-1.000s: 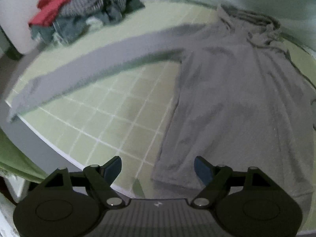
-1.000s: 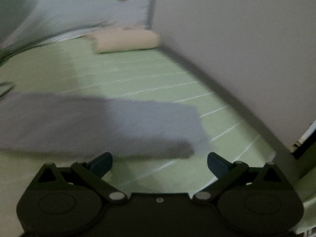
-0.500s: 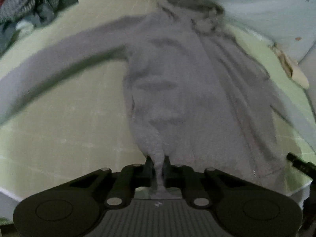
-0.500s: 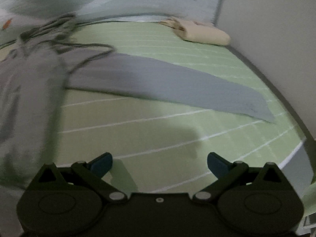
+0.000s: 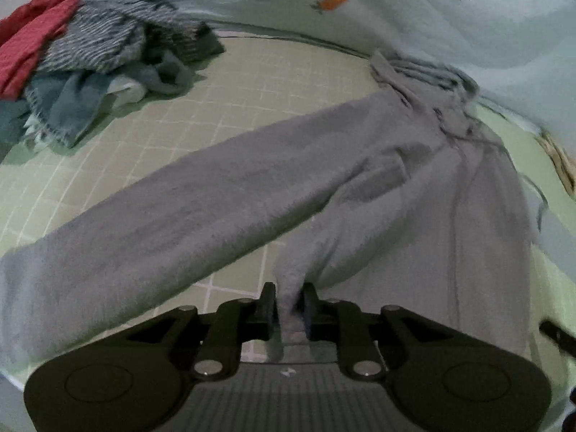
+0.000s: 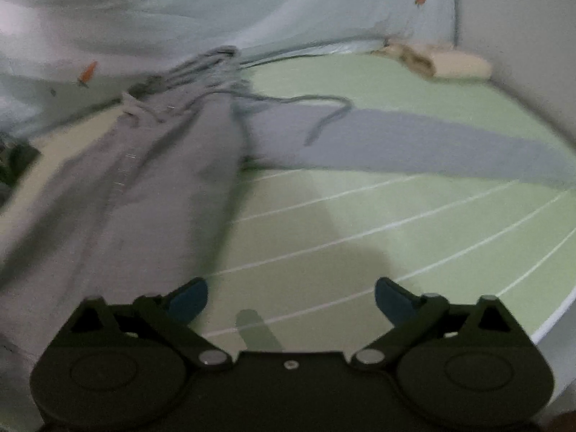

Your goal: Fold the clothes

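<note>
- Grey fleece-like hoodie, one item, lying on the bed: body lengthwise with hood at the far end against the pale bedding, hem at the near edge.
- Green sheet with white grid lines covers the bed; we note no counter in view.
- Left sleeve runs out flat toward the near left; right sleeve lies stretched to the right across the sheet. A drawstring trails loose over that sleeve.
- Left hand-held gripper: fingers clamped on a pinch of the hoodie's lower left edge, the cloth drawn up into a ridge between them.
- Right hand-held gripper: fingers spread wide, holding nothing, hovering over bare sheet just right of the hoodie's body.
- Progress, as we judge it: both sleeves are out and the body is at full length, so no completed fold shows; the raised left edge suggests a side fold in hand. Sleeves, sides and the lengthwise fold remain.
- Heap of other clothes, red, striped and blue-grey, sits unfolded at the far left.
- Beige folded item rests in the far right corner; what it is we cannot tell.
</note>
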The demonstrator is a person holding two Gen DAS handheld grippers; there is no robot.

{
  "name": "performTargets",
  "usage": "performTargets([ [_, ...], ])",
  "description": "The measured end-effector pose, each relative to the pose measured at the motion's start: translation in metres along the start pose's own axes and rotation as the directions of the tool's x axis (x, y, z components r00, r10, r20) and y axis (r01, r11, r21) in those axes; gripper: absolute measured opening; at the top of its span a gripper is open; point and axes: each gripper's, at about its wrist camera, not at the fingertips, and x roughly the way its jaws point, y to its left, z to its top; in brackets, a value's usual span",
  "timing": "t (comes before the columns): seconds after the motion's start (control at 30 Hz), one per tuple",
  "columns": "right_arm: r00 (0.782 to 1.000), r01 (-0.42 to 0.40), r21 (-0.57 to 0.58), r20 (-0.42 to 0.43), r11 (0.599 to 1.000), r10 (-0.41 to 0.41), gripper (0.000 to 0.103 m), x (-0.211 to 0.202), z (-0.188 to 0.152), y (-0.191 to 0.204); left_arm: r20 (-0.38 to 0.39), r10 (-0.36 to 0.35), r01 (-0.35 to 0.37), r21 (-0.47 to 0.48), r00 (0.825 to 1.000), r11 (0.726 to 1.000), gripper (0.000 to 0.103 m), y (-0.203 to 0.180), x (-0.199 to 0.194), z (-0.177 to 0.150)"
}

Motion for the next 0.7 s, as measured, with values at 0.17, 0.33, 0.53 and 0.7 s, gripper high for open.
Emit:
performTargets([
  [0.17, 0.982, -0.181, 0.112, -0.041, 0.977, 0.187, 0.074, 0.008, -0.008, 0.024, -0.033, -0.045, 0.046, 0.038, 0.998, 0.998, 0.022, 0.012, 0.003, -0.007],
  [0.33, 0.984, -0.174, 0.035, -0.034, 0.984, 0.175, 0.028, 0.012, 0.002, 0.053, -0.048, -0.083, 0.085, 0.048, 0.995, 0.995, 0.025, 0.020, 0.005, -0.016],
  [0.53, 0.990, -0.134, -0.141, 0.023, 0.981, 0.138, 0.009, 0.011, 0.029, 0.093, -0.083, -0.144, 0.144, -0.008, 0.986, 0.990, 0.025, 0.028, 0.009, -0.023],
  [0.7, 0.968, -0.159, -0.443, 0.106, 0.882, 0.228, 0.008, -0.004, 0.047, 0.182, -0.096, -0.148, 0.148, -0.009, 0.984, 0.989, 0.025, 0.026, 0.013, -0.025],
])
